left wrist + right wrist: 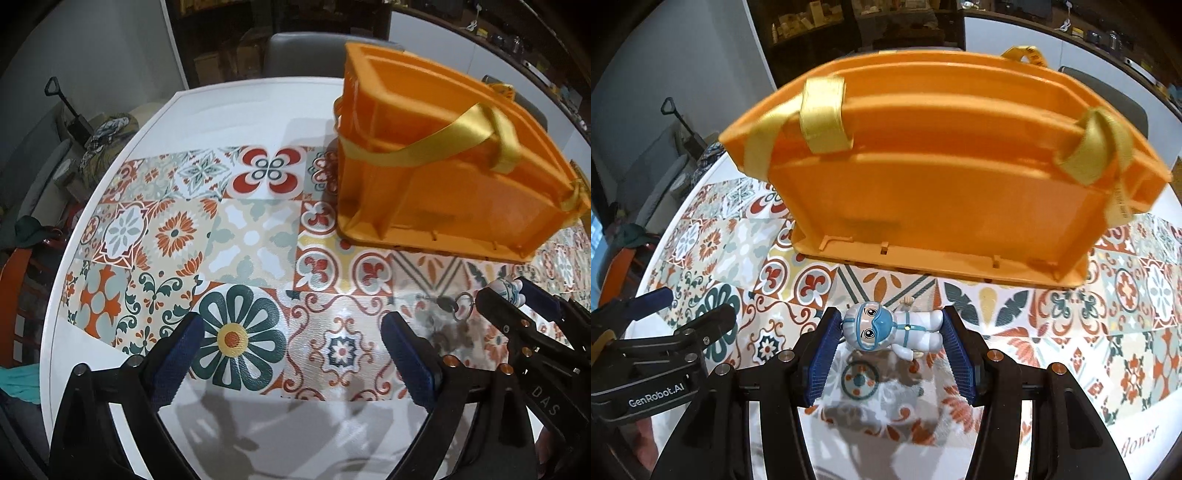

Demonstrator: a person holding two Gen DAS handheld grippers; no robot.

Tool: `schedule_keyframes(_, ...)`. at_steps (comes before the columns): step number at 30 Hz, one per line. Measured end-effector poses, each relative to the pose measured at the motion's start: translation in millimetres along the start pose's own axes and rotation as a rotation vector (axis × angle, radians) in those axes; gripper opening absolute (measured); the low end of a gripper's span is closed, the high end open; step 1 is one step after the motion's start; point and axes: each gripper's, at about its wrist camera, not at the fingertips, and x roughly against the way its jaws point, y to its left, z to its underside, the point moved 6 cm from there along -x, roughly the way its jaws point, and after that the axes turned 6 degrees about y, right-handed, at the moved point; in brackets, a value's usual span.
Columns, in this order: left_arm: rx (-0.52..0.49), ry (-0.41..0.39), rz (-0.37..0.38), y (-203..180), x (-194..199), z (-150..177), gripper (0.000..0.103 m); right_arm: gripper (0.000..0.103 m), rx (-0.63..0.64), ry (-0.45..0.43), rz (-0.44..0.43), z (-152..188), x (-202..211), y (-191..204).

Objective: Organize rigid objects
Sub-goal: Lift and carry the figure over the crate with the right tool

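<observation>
An orange plastic basket (942, 206) with yellow ribbon handles (823, 114) stands on the patterned table; it also shows in the left wrist view (443, 177) at upper right. My right gripper (890, 332) is shut on a small white-and-blue figurine (886, 326), held sideways just above the table in front of the basket. The figurine's keyring (460, 306) hangs beside the right gripper in the left wrist view. My left gripper (291, 343) is open and empty, low over the table left of the right gripper.
The round white table (229, 110) carries a tiled placemat (236, 236). A grey chair (295, 51) stands behind the table. An orange chair (14, 295) and clutter with a black shovel (70, 110) lie off the left edge.
</observation>
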Motion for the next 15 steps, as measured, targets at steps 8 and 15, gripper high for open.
schedule_keyframes(8,-0.021,-0.048,0.034,-11,27,-4,0.102,0.055,-0.015,-0.022,0.02,0,31,-5)
schedule_keyframes(15,-0.031,-0.095,0.061,-18,52,-9,0.103,0.055,-0.028,-0.052,0.028,-5,61,-11)
